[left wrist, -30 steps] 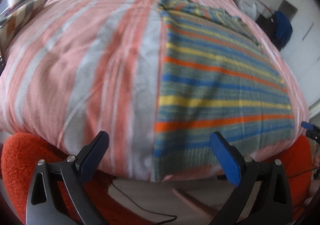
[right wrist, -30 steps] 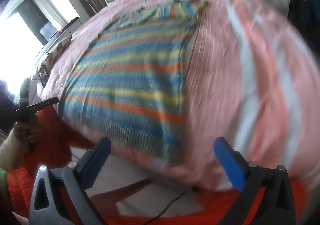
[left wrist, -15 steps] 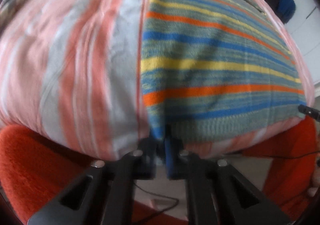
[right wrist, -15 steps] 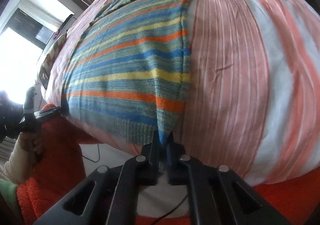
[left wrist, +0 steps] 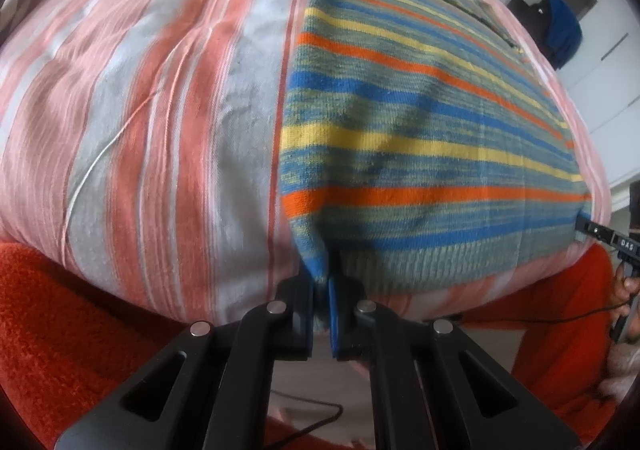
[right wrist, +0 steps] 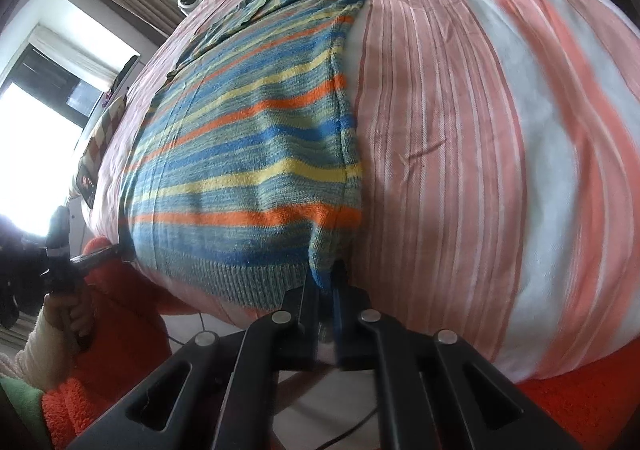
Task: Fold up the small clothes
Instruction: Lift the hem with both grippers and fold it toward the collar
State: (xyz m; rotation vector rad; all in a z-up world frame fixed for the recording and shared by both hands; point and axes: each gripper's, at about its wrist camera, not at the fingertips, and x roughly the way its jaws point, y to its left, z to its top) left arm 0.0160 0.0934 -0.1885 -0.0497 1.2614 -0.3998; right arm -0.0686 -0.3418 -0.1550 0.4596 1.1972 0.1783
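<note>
So the striped sweater (left wrist: 420,122) is lying flat on the bed (left wrist: 152,110), hem at the near edge and collar end way off toward the headboard, so its long axis runs straight away from both hands. The left hand-held gripper (left wrist: 322,290) is pinching the hem's left corner, and the right hand-held gripper (right wrist: 326,282) is pinching the right corner (right wrist: 324,266), each clamped on the knit. I'd guess the fold goes forward, hem toward collar. The far end is squashed by the fisheye, and the sleeves are hard to make out.
</note>
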